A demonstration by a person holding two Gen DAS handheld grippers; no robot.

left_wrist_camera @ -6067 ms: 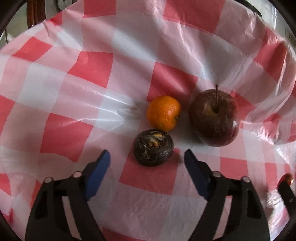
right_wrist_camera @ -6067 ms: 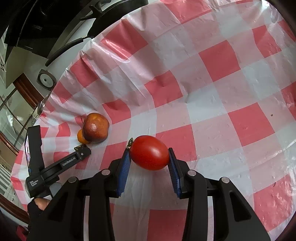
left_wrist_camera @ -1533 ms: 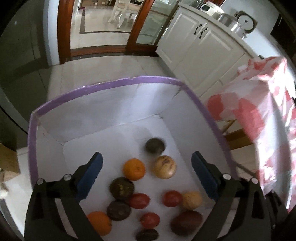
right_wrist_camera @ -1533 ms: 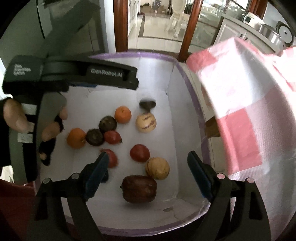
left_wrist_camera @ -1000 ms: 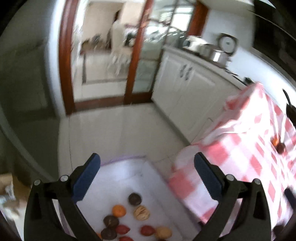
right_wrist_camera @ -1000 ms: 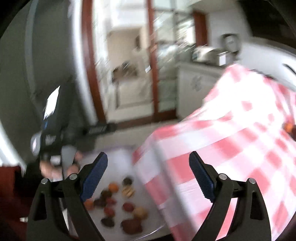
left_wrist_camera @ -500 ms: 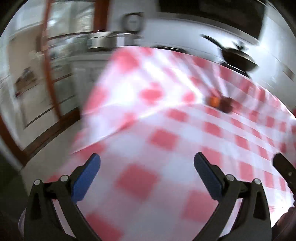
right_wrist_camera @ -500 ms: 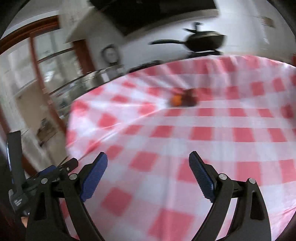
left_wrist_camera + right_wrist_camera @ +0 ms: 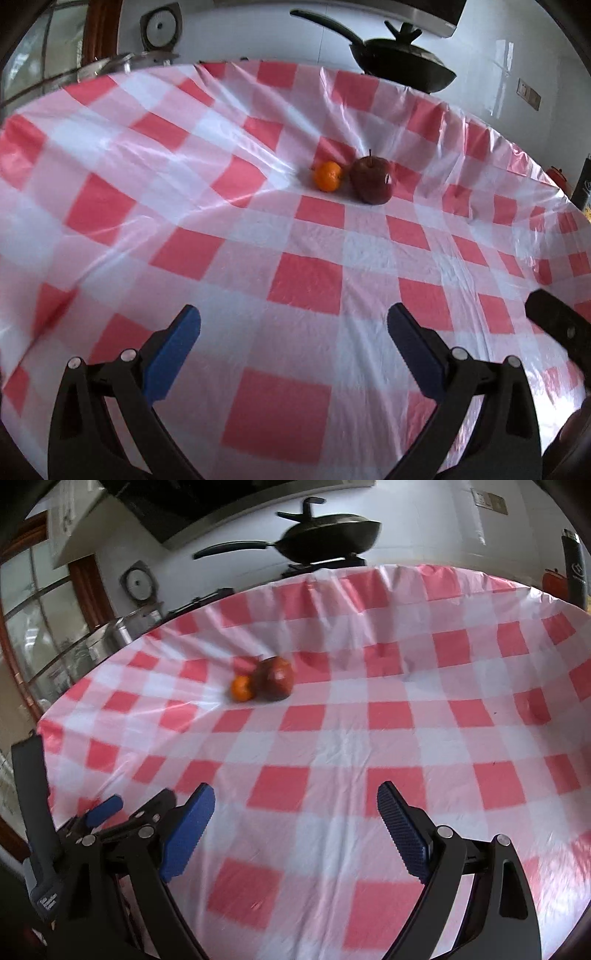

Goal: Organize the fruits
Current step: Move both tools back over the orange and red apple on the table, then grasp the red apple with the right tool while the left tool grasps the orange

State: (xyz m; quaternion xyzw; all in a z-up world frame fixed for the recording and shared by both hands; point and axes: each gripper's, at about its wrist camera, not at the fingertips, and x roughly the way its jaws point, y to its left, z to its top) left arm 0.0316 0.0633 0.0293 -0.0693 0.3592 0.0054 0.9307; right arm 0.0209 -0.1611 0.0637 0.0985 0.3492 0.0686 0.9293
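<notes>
An orange mandarin (image 9: pixel 327 176) and a dark red apple (image 9: pixel 372 180) sit side by side toward the far part of the red and white checked tablecloth (image 9: pixel 303 284). They also show in the right wrist view, mandarin (image 9: pixel 242 688) and apple (image 9: pixel 276 678). My left gripper (image 9: pixel 293 338) is open and empty above the near part of the table, well short of the fruit. My right gripper (image 9: pixel 295 812) is open and empty too, beside the left gripper (image 9: pixel 107 812), which shows at its lower left.
A black frying pan with a lid (image 9: pixel 400 61) stands behind the table's far edge. A steel pot lid (image 9: pixel 122 62) and a glass door (image 9: pixel 37 635) are at the far left. The table's left edge (image 9: pixel 44 731) drops off near the grippers.
Both grippers have swung from the fruit box on the floor up to the table and now face the mandarin and apple. Both stayed open and empty. The view has steadied.
</notes>
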